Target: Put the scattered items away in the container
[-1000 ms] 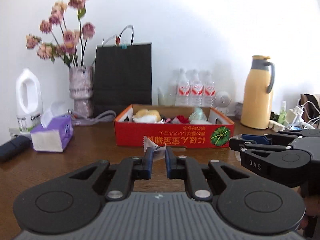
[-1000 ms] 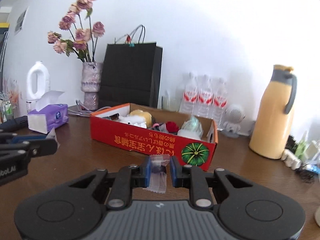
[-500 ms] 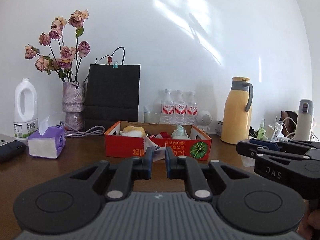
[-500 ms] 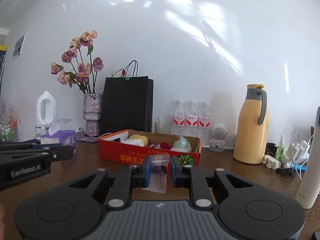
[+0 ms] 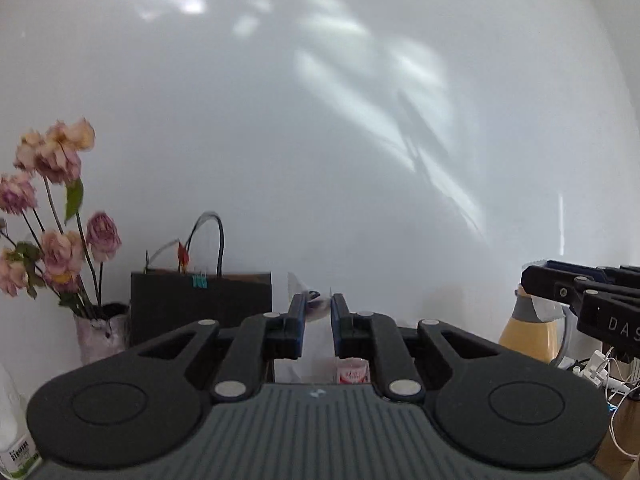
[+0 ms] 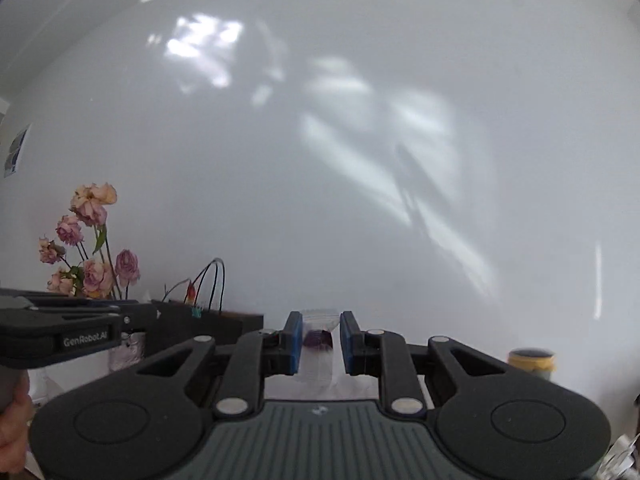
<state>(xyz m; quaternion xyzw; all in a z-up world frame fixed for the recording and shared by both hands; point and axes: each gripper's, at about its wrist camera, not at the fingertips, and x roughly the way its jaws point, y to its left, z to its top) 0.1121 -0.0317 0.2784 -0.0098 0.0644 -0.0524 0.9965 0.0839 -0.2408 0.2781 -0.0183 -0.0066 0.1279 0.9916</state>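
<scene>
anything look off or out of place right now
Nothing looks damaged or spilled. The odd part is the aim: both claws point at the white wall, and the red box is out of view. The left claw and right claw each pinch a clear candy wrapper, neither over the container.

Vase [image 5: 102,332], black bag [image 5: 200,304] (tabletop hidden)

The gripper body hides the table and all but a red label of the water bottles [image 5: 352,374]. The white jug [image 5: 12,432] is cut off at the left edge. The yellow flask [image 6: 531,362] is blurred, showing only its top.
</scene>
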